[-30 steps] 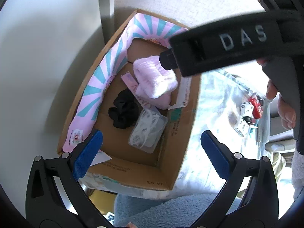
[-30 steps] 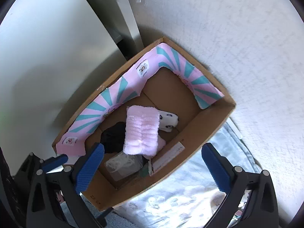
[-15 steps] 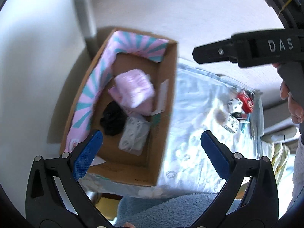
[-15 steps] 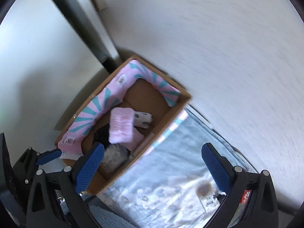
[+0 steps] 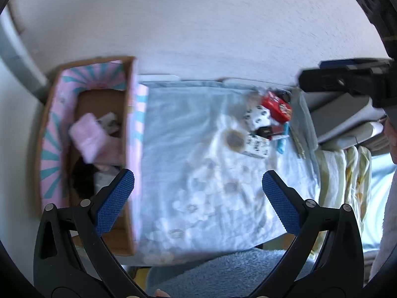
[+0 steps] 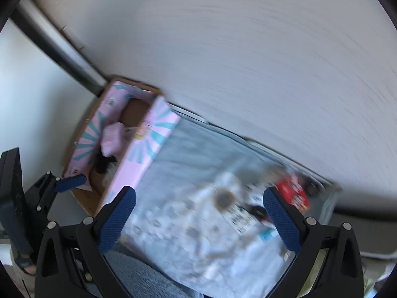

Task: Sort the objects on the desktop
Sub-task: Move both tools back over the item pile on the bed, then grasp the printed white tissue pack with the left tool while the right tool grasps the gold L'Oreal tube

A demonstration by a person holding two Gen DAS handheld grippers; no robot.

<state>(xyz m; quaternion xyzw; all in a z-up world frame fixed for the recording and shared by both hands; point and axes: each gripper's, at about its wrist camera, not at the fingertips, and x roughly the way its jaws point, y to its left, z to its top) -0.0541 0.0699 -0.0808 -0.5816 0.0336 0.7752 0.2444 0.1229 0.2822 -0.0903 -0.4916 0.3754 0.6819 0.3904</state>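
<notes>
The cardboard box (image 5: 129,129) holds a pink fuzzy cloth (image 5: 85,136).

An open brown cardboard box (image 5: 127,129) with pink and teal striped flaps stands at the left end of the surface. Inside lie a fluffy pink cloth (image 5: 86,136) and a black item (image 5: 82,176). Well apart, a red packet (image 5: 276,105), a white printed box (image 5: 256,145) and a round brownish disc (image 5: 234,139) lie clustered on the pale blue cloth (image 5: 188,154).
</notes>
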